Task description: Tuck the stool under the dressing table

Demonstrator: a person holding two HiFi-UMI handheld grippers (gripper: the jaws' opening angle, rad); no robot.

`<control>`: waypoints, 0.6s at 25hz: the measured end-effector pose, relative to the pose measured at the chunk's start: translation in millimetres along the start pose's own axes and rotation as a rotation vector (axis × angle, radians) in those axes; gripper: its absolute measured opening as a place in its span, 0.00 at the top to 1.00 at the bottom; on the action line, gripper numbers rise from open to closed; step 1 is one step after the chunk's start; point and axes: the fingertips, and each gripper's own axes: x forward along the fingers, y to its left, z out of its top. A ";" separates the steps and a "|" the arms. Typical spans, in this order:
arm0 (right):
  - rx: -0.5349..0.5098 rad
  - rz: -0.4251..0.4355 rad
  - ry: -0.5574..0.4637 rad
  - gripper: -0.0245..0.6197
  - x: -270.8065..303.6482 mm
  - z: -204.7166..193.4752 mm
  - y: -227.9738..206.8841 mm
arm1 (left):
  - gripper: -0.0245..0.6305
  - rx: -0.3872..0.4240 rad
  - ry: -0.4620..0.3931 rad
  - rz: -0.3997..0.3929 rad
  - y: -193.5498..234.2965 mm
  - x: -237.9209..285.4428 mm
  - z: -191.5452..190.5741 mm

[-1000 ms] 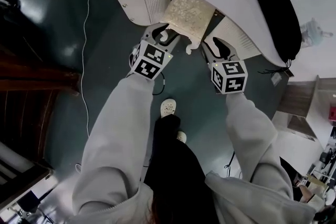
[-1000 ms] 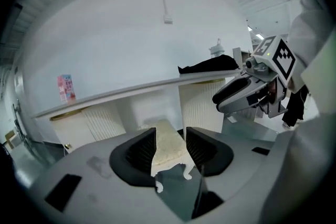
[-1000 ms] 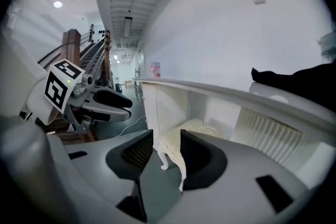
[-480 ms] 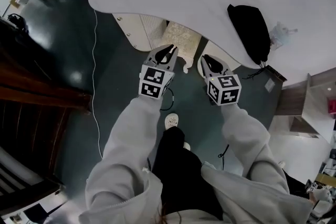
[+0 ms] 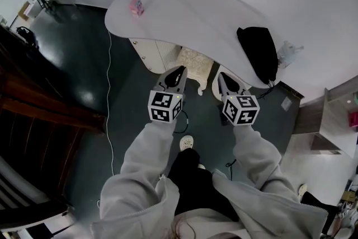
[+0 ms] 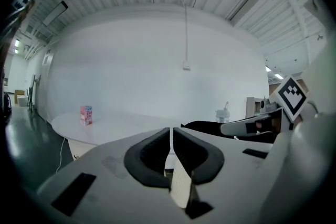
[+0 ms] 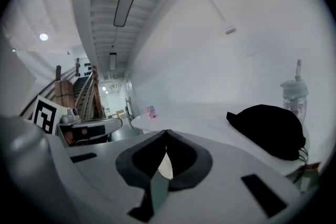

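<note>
Dark glossy floor (image 5: 78, 70) and a plain white wall, seen steeply from above. The white kidney-shaped dressing table (image 5: 190, 17) sits in the middle.

- The stool (image 5: 196, 62) has a cream patterned seat and white curved legs. It is parked in the knee gap just beside the white drawer unit (image 5: 152, 53). The back of the seat is covered by the tabletop; the front edge and one leg show past the rim. It is judged tucked as far as the gap allows, though what is under the top cannot be seen.
- The left gripper (image 5: 180, 71) has just been closing. Its pads are seen tip to tip in the left gripper view, with nothing between them.
- The right gripper (image 5: 222, 76) has also just been closing. Its pads are together and empty.
- Both grippers are held near level above the stool's front edge, apart from it, with no contact visible. Both gripper views look across the tabletop, so they are carried at about table height. With nothing gripped, this is read as hands off the stool — push done, not mid-push.
- A pink carton (image 5: 137, 6), a black bag (image 5: 258, 54) and a clear bottle (image 5: 286, 53) are left on the tabletop, well clear of the knee gap, so none is at risk from the stool.
- A white cable (image 5: 109, 98) runs along the floor to the left of the drawer unit, outside the stool's path — no snag is expected.
</note>
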 end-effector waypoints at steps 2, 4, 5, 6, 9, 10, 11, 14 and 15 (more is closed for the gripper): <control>0.050 -0.009 -0.014 0.88 -7.9 6.3 -4.1 | 0.92 0.016 0.014 0.005 -0.8 -6.6 3.5; 0.073 -0.023 -0.024 0.88 -15.8 13.0 -8.2 | 0.92 0.036 0.028 0.022 2.3 -13.8 7.1; 0.070 -0.030 -0.029 0.88 -19.8 17.1 -9.3 | 0.92 0.042 0.034 0.034 5.5 -17.6 8.9; 0.056 -0.037 -0.033 0.88 -23.8 21.4 -9.9 | 0.92 0.045 0.038 0.047 9.1 -21.3 10.8; -0.030 -0.060 -0.042 0.88 -35.3 36.8 -10.8 | 0.93 0.050 0.038 0.075 18.8 -31.2 17.5; -0.061 -0.064 -0.050 0.88 -39.0 43.0 -10.7 | 0.93 0.055 0.037 0.083 21.5 -34.4 20.0; -0.089 -0.067 -0.060 0.88 -43.0 49.2 -10.7 | 0.93 0.059 0.034 0.089 23.5 -37.7 22.8; -0.162 -0.084 -0.081 0.88 -57.0 64.2 -11.8 | 0.93 0.067 0.016 0.100 24.5 -49.2 32.8; -0.183 -0.094 -0.086 0.88 -61.2 68.0 -12.8 | 0.93 0.068 0.006 0.103 24.8 -53.5 36.2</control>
